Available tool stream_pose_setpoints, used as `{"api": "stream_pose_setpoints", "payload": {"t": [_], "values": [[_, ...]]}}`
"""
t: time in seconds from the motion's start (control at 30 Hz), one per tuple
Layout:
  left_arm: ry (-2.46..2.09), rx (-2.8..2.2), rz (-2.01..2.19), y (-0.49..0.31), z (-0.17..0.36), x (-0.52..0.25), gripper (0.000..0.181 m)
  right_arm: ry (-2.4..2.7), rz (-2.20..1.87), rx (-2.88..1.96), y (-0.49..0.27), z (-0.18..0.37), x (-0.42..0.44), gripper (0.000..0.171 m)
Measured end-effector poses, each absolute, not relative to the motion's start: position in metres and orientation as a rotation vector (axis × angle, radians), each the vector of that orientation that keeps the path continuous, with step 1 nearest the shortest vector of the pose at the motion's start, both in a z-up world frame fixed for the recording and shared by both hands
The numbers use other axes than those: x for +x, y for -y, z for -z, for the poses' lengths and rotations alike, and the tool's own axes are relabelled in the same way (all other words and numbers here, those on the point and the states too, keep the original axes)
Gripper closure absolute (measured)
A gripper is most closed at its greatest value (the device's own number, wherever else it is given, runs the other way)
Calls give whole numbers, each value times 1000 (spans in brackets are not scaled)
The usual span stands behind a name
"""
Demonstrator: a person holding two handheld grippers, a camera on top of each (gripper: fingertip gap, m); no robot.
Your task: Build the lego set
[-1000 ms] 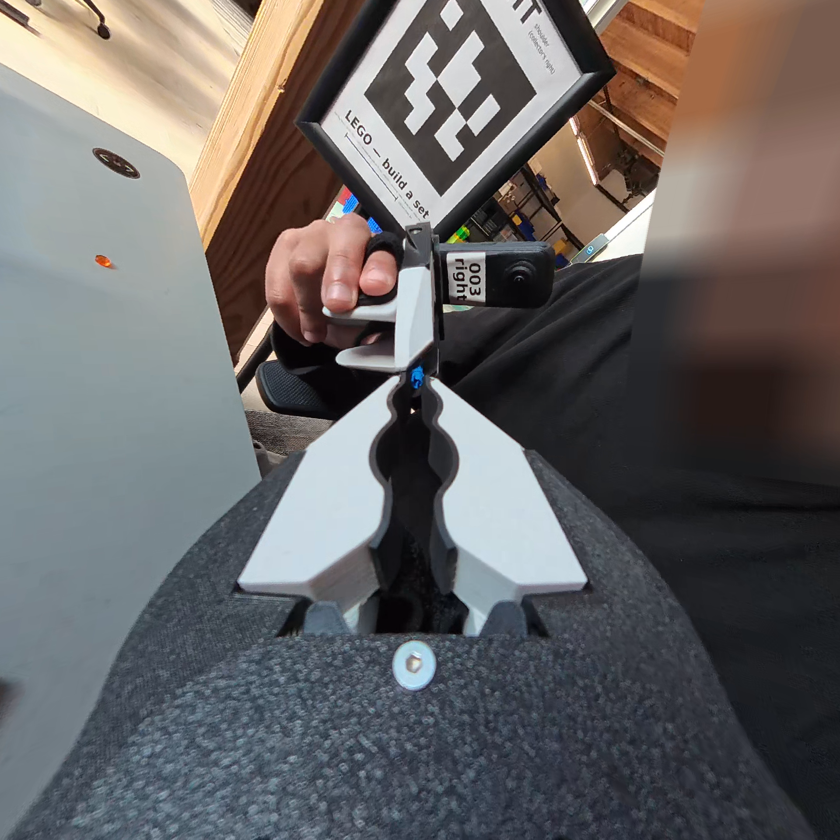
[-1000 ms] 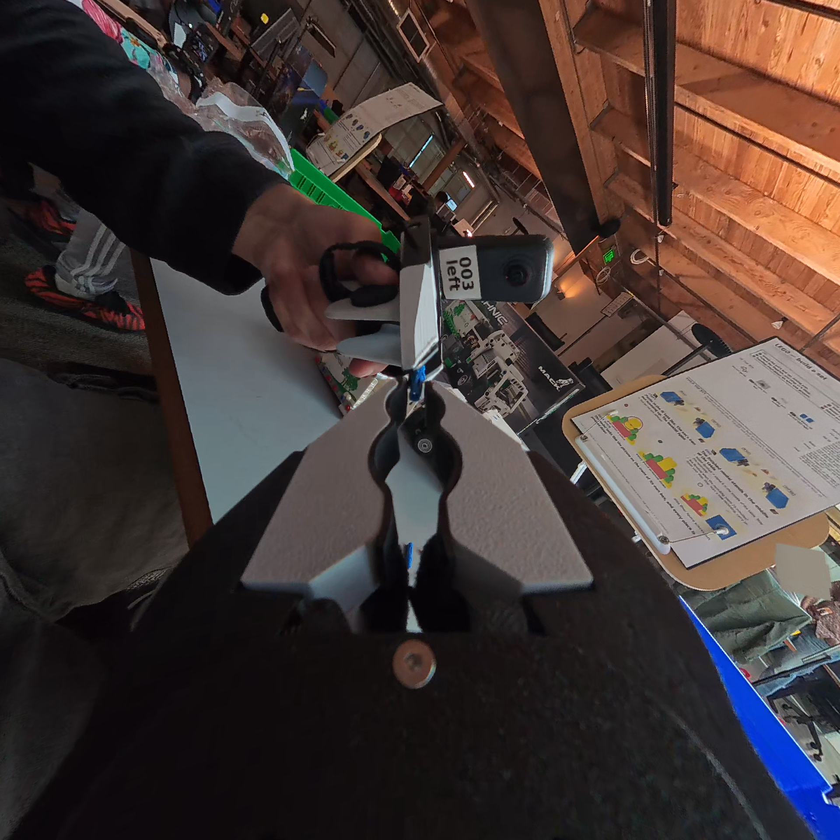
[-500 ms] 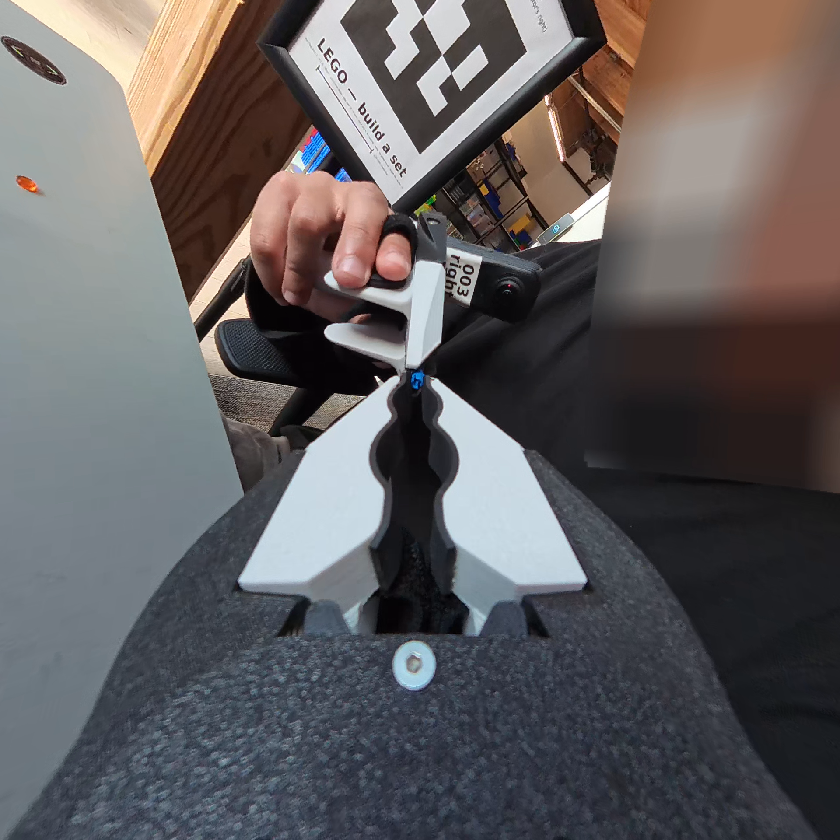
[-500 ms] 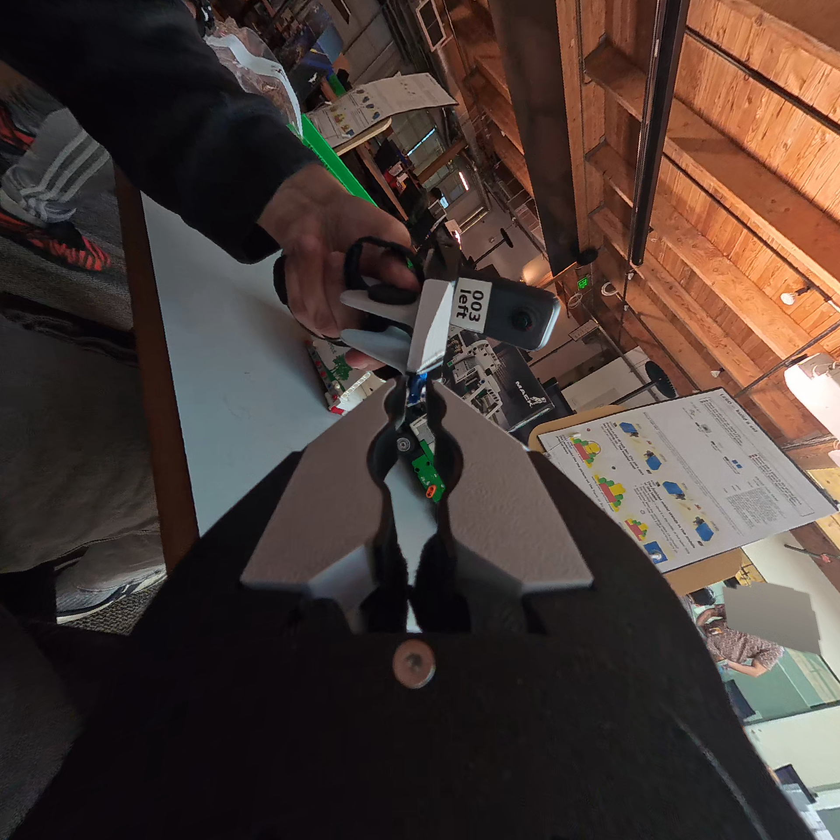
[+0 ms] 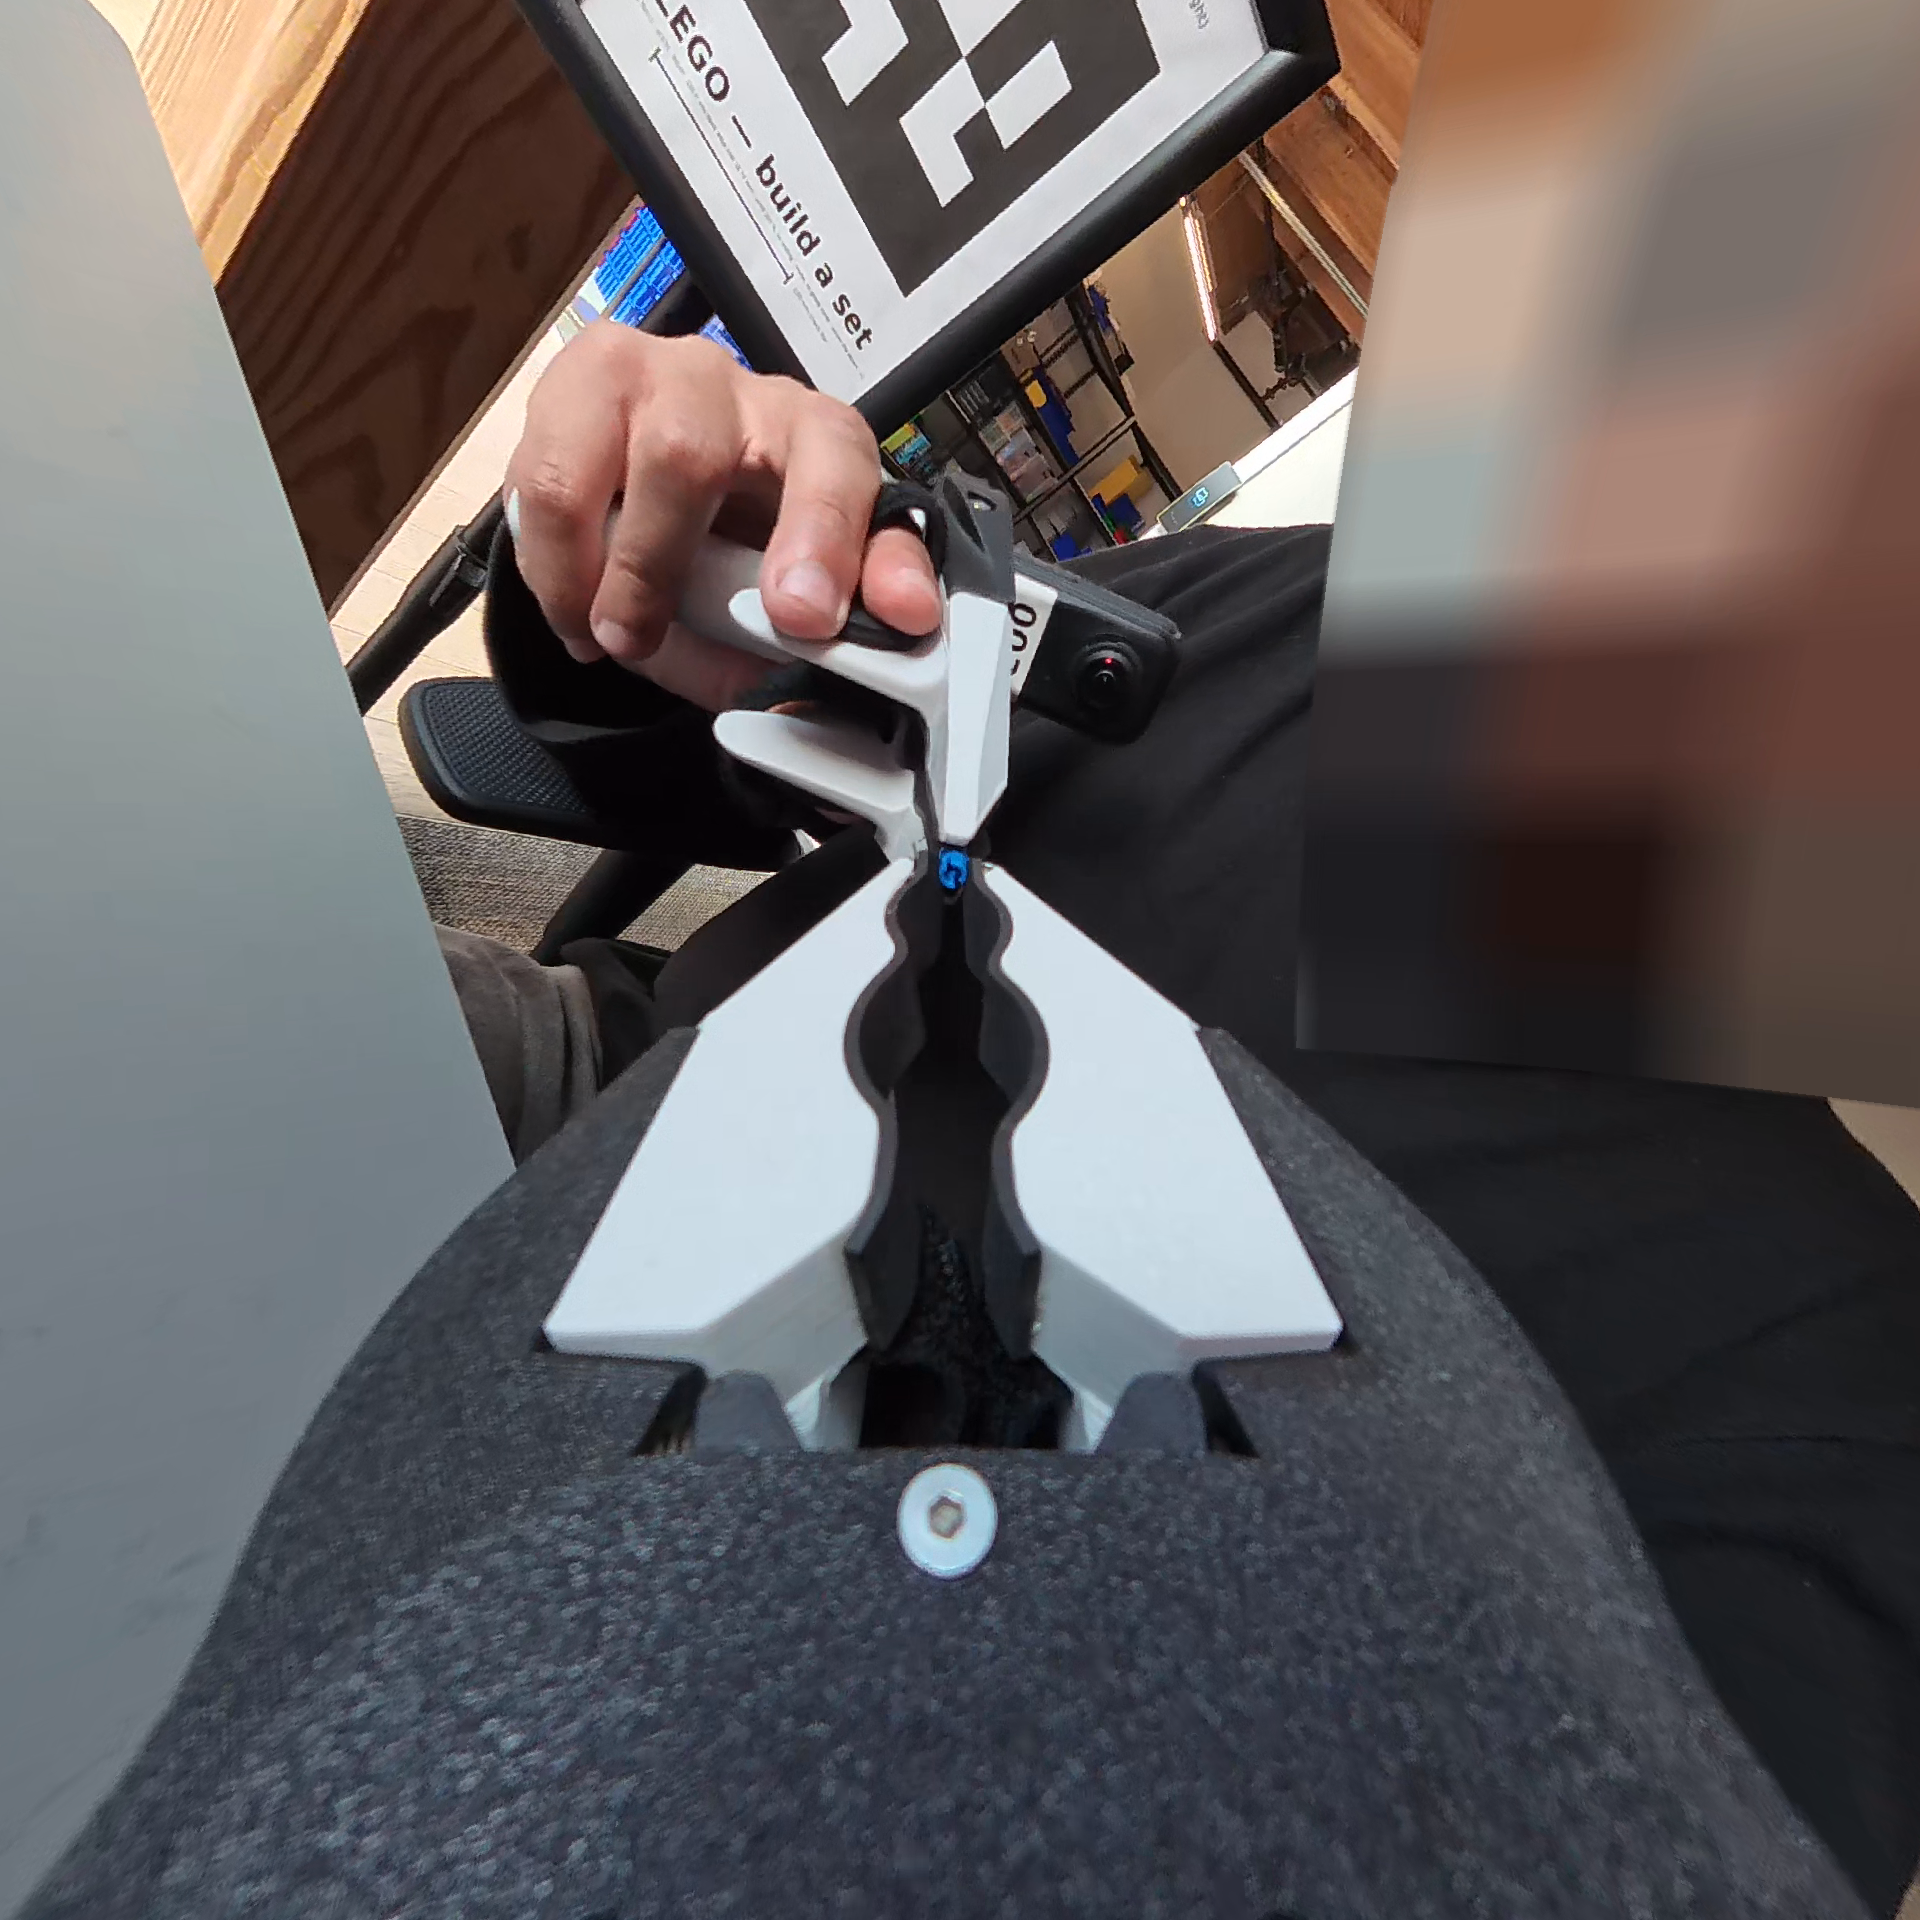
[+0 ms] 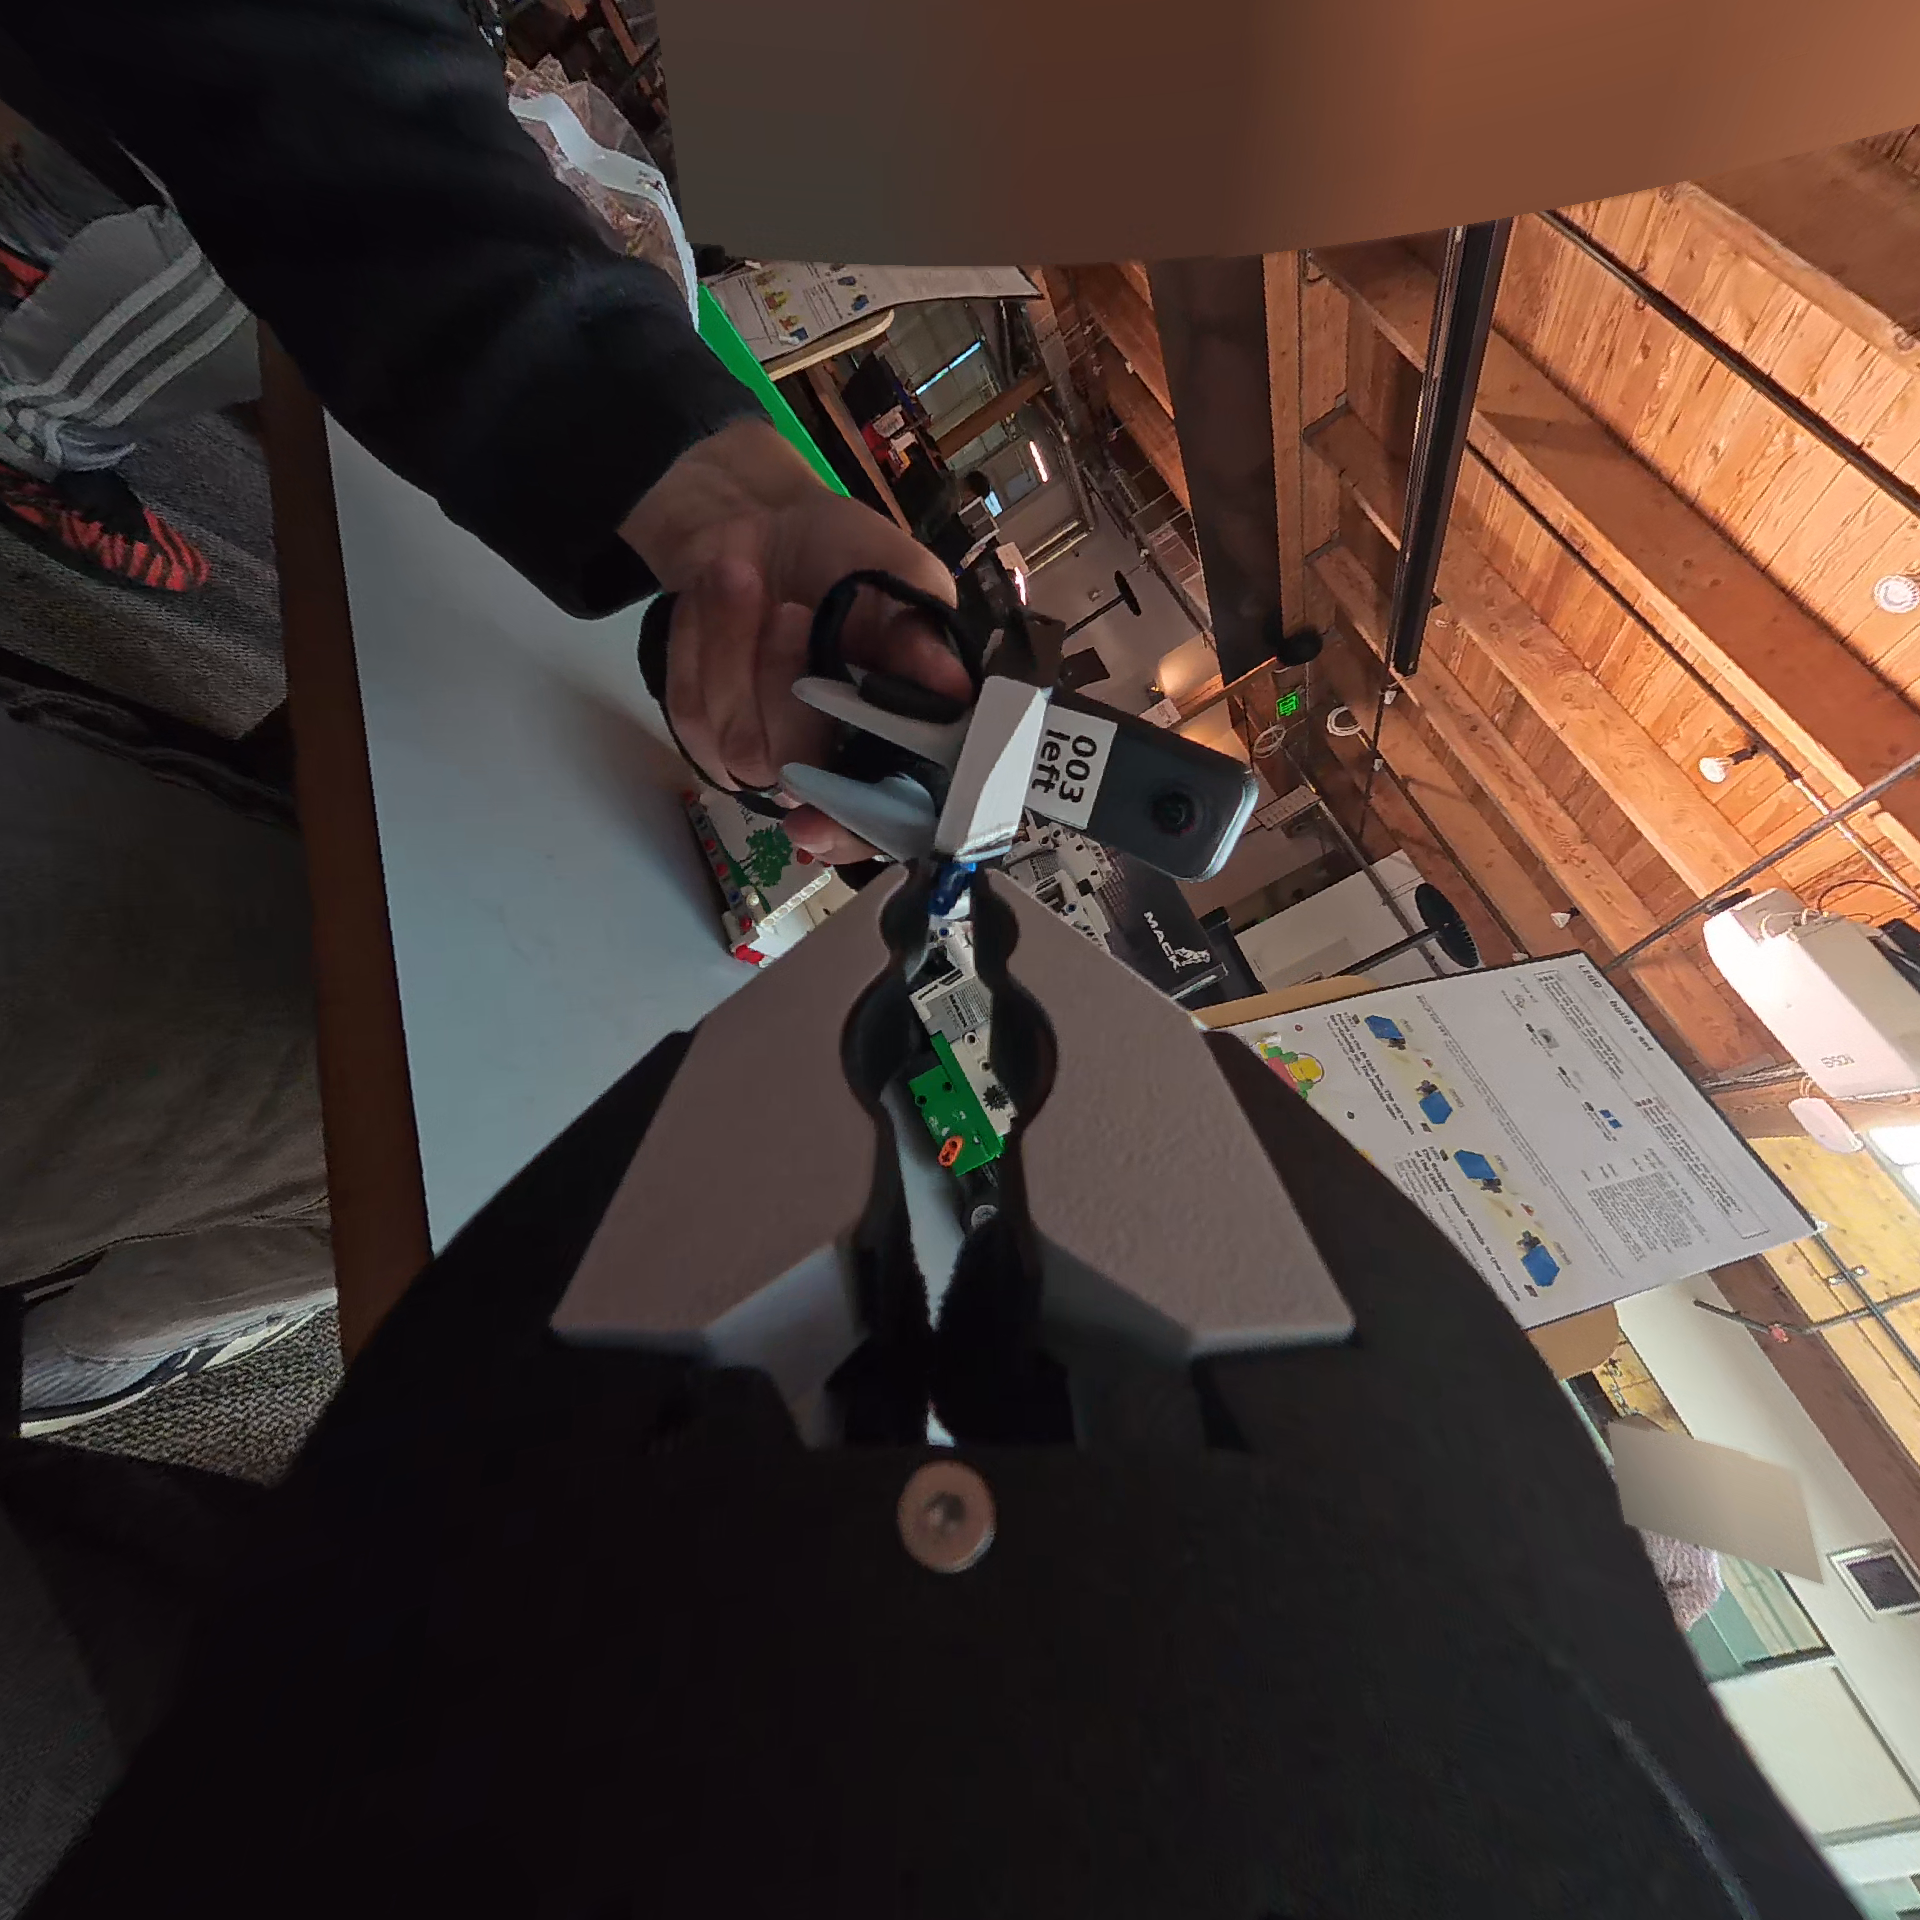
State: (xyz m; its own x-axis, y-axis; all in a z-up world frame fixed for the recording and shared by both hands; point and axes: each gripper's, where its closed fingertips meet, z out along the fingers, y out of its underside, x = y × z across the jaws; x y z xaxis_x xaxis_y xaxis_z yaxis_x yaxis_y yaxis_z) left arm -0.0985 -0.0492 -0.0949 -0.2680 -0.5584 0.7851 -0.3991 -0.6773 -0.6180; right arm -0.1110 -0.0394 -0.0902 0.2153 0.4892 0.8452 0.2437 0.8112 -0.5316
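Note:
My two grippers meet tip to tip in the air, away from the table. In the left wrist view my left gripper (image 5: pixel 951 875) is shut, and a small blue lego piece (image 5: pixel 952 869) sits pinched at its tips. The right gripper (image 5: pixel 940 831) points at it from the opposite side, held by a hand, and its tips touch the same blue piece. In the right wrist view my right gripper (image 6: pixel 951 899) is shut on the blue piece (image 6: pixel 948 891), with the left gripper (image 6: pixel 961 847) against it. I cannot tell whether it is one piece or two joined.
A white table (image 6: pixel 499 831) lies behind, with a green lego build (image 6: pixel 951 1101) and a printed box (image 6: pixel 758 883) on it. An instruction sheet on a board (image 6: pixel 1507 1132) stands at the right. A framed marker sign (image 5: pixel 935 156) stands above the hand and a grey panel (image 5: pixel 156 935) at the left.
Both grippers have stayed tip to tip on the blue piece while the pair turned together. The opposite gripper now looks tilted in each view, and the background has shifted.

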Motion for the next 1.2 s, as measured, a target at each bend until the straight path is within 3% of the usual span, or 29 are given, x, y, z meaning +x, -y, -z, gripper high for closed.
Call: {"api": "stream_pose_setpoints", "payload": {"t": [0.37, 0.47, 0.57, 0.67, 0.83, 1.2], "values": [[-1359, -1897, 1633, 38, 109, -102, 176, 1410, -265, -786, 28, 102, -114, 168], [-1518, -1913, 1380, 37, 117, -108, 164, 1419, -347, -883, 21, 110, -118, 168], [-1685, -1884, 997, 23, 129, -120, 138, 1425, -464, -968, 16, 120, -119, 167], [-1748, -1869, 824, 12, 134, -127, 138, 1398, -536, -1055, 4, 124, -116, 167], [-2004, -1914, -3, -59, 190, -184, 126, 1357, -664, -1270, -20, 142, -113, 167], [-2164, -2109, 59, -81, 234, -183, 126, 1351, -733, -1390, -32, 166, -111, 167]]}}
